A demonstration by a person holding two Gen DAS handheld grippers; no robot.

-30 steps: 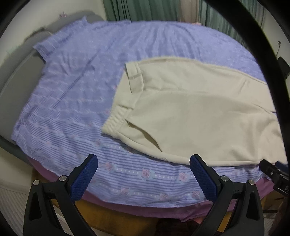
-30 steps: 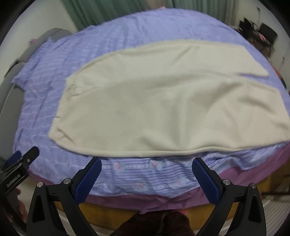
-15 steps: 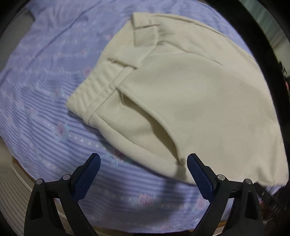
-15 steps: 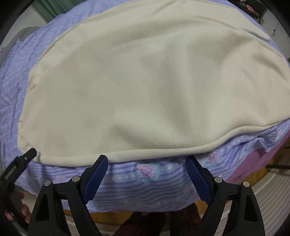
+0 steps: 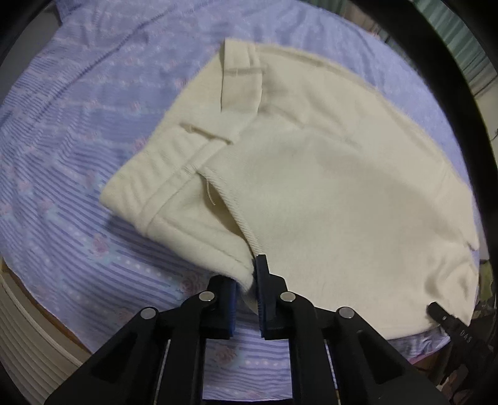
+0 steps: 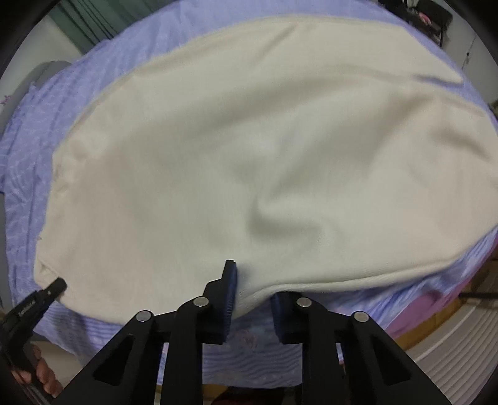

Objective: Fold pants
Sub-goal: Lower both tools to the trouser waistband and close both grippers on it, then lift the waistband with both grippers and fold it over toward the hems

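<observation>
Cream pants (image 5: 326,174) lie flat on a purple striped bedsheet (image 5: 77,131), waistband to the left, legs running right. My left gripper (image 5: 247,289) is shut on the near edge of the pants just below the pocket opening. In the right wrist view the pants (image 6: 249,155) fill most of the frame. My right gripper (image 6: 252,299) is shut on their near hem edge, and the cloth puckers just above the pinch. The left gripper's tip (image 6: 46,293) shows at the far left of that view.
The bed's near edge with a pink underlayer (image 6: 435,308) and a wooden frame runs just below both grippers. Green curtains (image 6: 90,21) hang behind the bed. The right gripper's tip (image 5: 448,321) shows at the lower right of the left wrist view.
Both grippers moved forward and down to the pants' near edge. Both went from wide open to shut on the cloth.
</observation>
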